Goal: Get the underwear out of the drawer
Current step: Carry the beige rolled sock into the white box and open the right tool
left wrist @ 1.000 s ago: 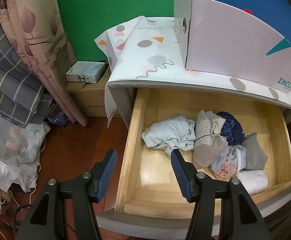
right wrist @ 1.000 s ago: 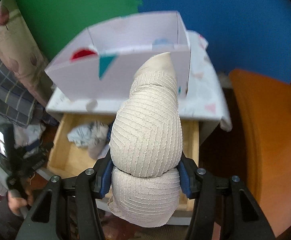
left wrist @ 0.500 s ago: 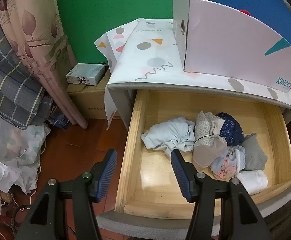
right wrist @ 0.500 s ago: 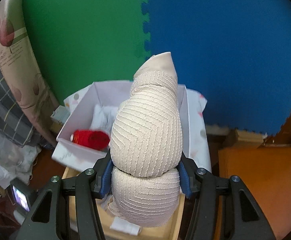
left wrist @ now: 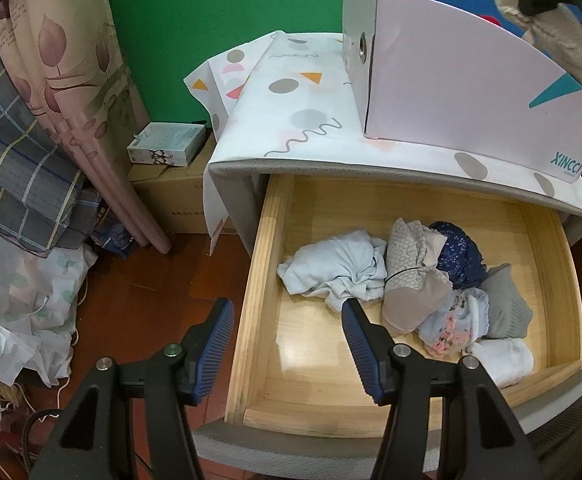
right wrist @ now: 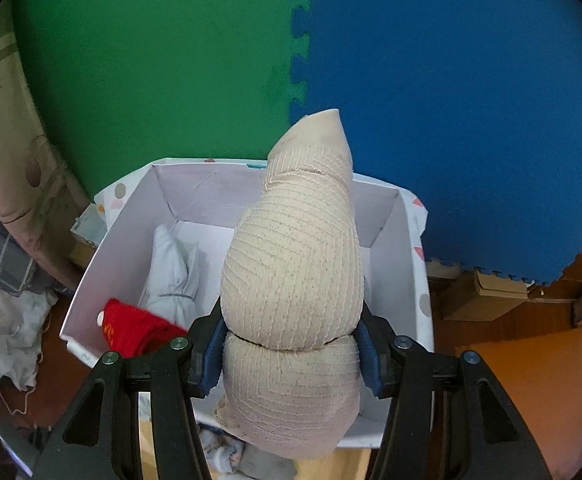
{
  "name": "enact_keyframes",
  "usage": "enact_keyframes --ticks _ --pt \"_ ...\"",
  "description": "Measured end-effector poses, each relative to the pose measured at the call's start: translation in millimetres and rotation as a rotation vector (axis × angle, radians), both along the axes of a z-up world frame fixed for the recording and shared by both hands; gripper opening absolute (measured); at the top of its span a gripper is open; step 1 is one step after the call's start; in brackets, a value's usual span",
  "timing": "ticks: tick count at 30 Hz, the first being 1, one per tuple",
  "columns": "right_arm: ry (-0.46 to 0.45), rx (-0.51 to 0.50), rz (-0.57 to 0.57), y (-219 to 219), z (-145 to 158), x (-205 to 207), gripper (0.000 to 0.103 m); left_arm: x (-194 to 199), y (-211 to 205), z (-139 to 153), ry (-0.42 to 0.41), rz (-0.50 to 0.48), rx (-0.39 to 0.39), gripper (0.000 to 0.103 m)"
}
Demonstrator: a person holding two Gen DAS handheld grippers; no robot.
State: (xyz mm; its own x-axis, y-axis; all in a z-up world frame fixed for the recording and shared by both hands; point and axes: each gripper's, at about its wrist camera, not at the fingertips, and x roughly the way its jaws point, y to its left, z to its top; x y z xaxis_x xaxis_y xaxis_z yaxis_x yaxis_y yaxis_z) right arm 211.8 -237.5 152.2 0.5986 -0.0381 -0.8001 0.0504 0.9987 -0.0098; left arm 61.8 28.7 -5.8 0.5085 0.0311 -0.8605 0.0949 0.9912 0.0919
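Cream ribbed roll (right wrist: 291, 280), one: clamped in my right gripper (right wrist: 291, 354), long axis toward 12 o'clock, directly over the box (right wrist: 91, 280). Box holds two pieces. Drawer (left wrist: 263, 280): about seven pieces, at 1 o'clock from my left gripper (left wrist: 287, 344), open, empty, nearer them.
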Motion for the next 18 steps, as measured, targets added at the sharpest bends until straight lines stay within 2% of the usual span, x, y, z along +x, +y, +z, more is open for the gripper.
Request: enact_keyframes --ticks 7,18 --pt "0.077 0.012 -0.007 -1 -30 24 0.052 0 0 -1 0.002 -0.003 -0.001 0.058" --pt "0.146 -0.012 0.007 -1 -58 26 0.058 0 -3 -3 0.008 -0.005 0.011 0.058"
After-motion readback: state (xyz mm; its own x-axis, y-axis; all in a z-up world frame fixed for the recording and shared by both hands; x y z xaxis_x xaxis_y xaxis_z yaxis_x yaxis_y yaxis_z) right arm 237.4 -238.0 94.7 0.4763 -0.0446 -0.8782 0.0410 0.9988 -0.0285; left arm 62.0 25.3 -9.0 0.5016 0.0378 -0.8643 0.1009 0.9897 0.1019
